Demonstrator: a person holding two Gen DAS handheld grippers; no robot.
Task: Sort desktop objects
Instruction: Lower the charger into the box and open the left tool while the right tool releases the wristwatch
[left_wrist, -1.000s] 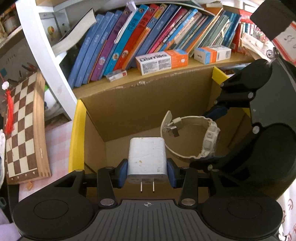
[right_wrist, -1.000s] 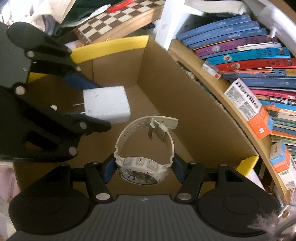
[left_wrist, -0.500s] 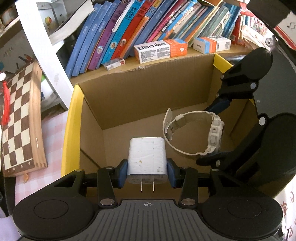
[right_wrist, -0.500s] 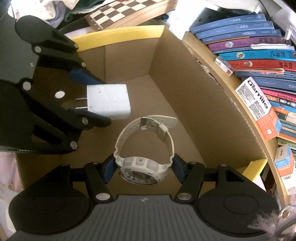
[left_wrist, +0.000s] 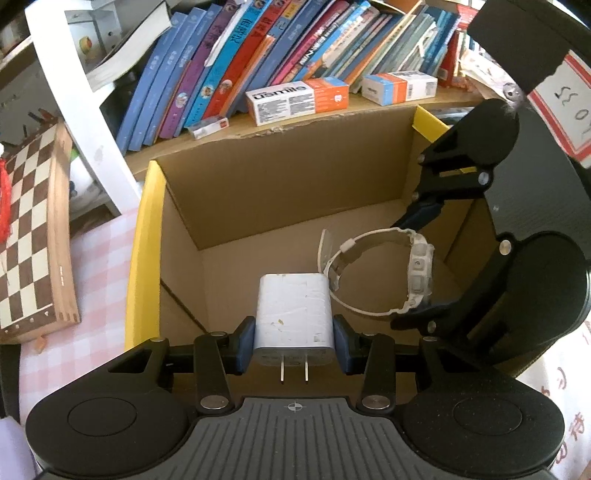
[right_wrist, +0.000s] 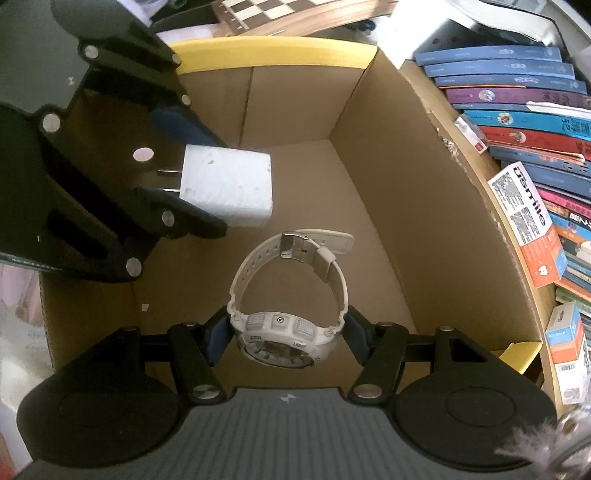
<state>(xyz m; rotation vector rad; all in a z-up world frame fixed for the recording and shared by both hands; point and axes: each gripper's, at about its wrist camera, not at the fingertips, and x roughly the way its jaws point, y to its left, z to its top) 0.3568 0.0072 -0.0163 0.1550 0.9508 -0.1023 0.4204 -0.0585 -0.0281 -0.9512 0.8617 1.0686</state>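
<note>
The left gripper (left_wrist: 293, 343) squeezes a white charger (left_wrist: 293, 316) between its blue pads, low in the middle of its own view, prongs pointing back at the camera. The right gripper (right_wrist: 282, 332) holds a white watch (right_wrist: 284, 314) by its case, with the strap looping up toward the middle of that view. Both things hang over the open cardboard box (left_wrist: 258, 192), which looks bare on its floor. I think the next job is to put them down inside. It would be best to go lower first, so nothing drops hard, and to let go of one at a time. The two tools are near each other, and the strap end sits just beside the charger, so they could bump. The box walls and the yellow edge (left_wrist: 144, 258) on the left are close too. The middle of the floor has the most room.
</note>
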